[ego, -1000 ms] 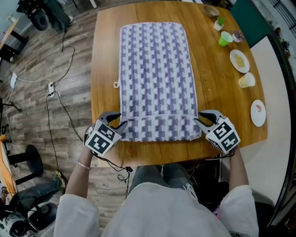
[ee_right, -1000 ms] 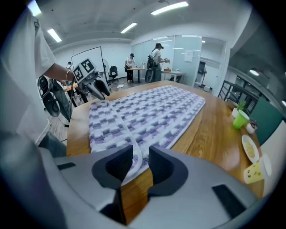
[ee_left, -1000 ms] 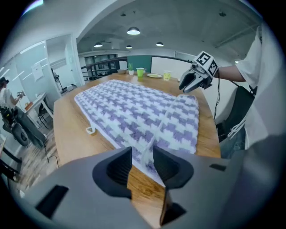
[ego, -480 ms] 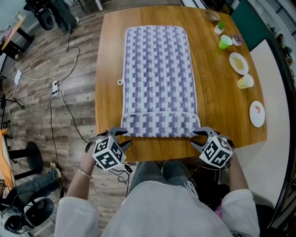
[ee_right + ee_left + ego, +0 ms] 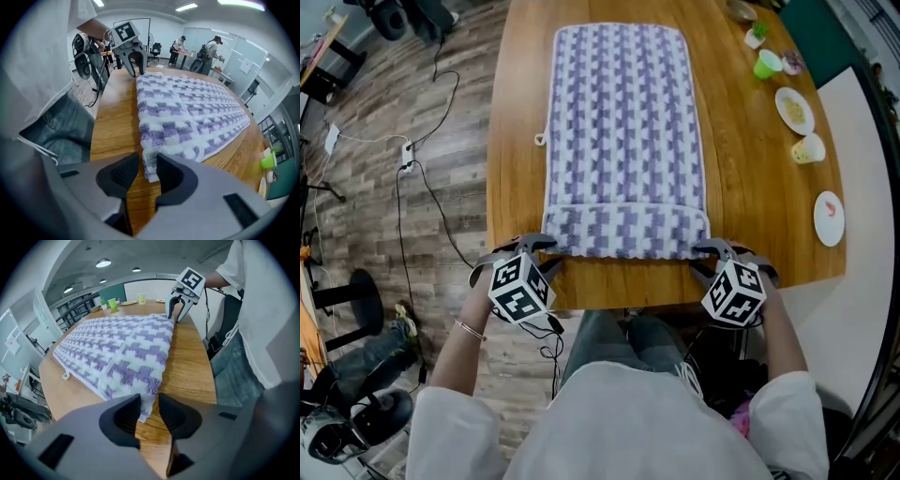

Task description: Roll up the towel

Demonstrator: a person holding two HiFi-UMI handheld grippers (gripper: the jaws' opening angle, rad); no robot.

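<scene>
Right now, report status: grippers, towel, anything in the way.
Left gripper, right gripper: jaws just closing, not yet clamped, towel corner between each. Towel flat, near end turned over once. Dishes far right, out of the way.

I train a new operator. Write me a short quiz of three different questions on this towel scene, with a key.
1. True or false: the towel is rolled up completely.
2. The green cup stands on the table at: A) near left corner; B) far right side; C) middle.
3. Which towel part lies between the left gripper's jaws?
Key: 1 false, only its near end is folded; 2 B; 3 near left corner.
</scene>
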